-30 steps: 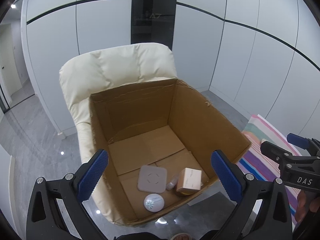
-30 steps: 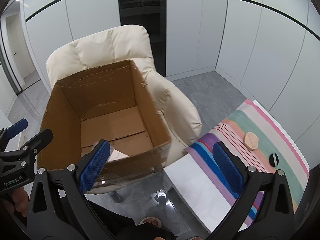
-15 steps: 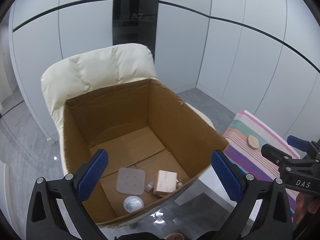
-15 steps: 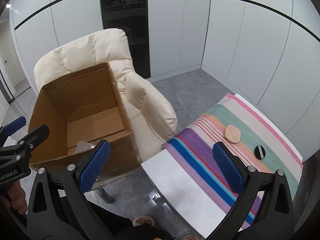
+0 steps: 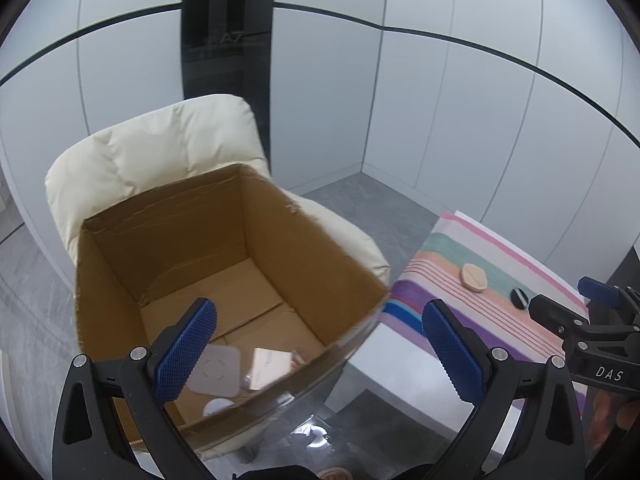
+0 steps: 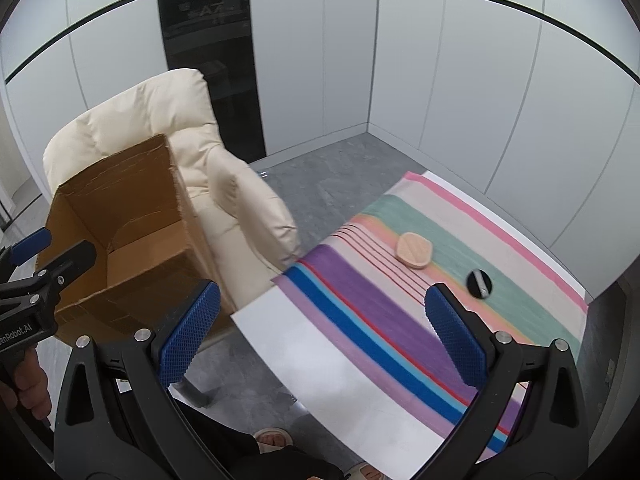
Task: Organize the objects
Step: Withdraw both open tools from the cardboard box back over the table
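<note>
An open cardboard box [image 5: 304, 264] stands on a cream armchair [image 5: 160, 148]. Inside lie a grey square pad [image 5: 216, 370], a small tan carton [image 5: 270, 366] and a white round item [image 5: 218, 406]. On the striped cloth [image 6: 400, 304] lie a peach oval compact [image 6: 414, 250] and a small black round item [image 6: 479, 283]; both also show in the left wrist view, the compact [image 5: 474, 277] beside the black item [image 5: 520, 297]. My left gripper [image 5: 320, 344] is open and empty over the box's near right corner. My right gripper [image 6: 320, 328] is open and empty above the cloth's near edge.
The cloth covers a white table [image 6: 320, 360] right of the armchair [image 6: 168, 128]. The box [image 6: 120, 208] sits left of the table. White wall panels and a dark doorway [image 6: 208, 40] stand behind. Grey floor lies between chair and table. A sandalled foot [image 6: 272, 438] shows below.
Both grippers have swung to the right, away from the box and toward the striped cloth. The compact and the black item have come closer. Both stay open and empty.
</note>
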The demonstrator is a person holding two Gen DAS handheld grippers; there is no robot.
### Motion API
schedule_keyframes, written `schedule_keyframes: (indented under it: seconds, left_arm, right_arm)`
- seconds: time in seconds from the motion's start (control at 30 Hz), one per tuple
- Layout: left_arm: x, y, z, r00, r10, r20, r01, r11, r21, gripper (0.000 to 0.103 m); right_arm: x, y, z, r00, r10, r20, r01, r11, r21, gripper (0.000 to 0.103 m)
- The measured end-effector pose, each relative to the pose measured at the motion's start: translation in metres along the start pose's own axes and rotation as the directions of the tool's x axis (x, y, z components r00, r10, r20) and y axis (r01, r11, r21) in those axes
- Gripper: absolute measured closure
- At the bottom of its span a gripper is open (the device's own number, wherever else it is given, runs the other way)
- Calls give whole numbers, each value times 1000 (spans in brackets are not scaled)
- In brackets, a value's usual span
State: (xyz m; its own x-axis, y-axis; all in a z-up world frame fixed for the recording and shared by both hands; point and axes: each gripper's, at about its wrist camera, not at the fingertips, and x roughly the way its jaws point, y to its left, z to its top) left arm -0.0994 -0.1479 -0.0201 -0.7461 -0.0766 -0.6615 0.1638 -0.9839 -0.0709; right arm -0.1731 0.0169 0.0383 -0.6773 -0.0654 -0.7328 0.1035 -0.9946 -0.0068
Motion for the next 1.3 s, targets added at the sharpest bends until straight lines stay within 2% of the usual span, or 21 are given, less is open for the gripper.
schedule_keyframes:
  seconds: [0.53, 0.77, 0.9, 1.1, 1.3]
  left_arm:
    - [4, -65, 3, 996, -87, -10, 87, 992, 93, 0]
    - [8, -97, 5, 992, -122, -23, 124, 982, 143, 0]
    - [18, -114, 6, 986, -158, -59, 165, 976, 145, 0]
    - [37, -148, 7, 975, -199, -98, 216, 955, 205, 0]
    - [67, -181, 3, 967, -212, -140, 241, 940, 240, 0]
  right_arm:
    - [-21, -55, -18, 997, -71, 2, 71, 995, 71, 0]
    - [-22, -79, -31, 996, -87, -32, 90, 990, 109, 0]
    - [-20, -95, -37, 993, -110, -50, 115, 986, 123, 0]
    - [-5, -129, -45, 986, -144, -89, 157, 974, 163, 2]
    - [15, -158, -54, 973, -192, -126, 212, 962, 171, 2]
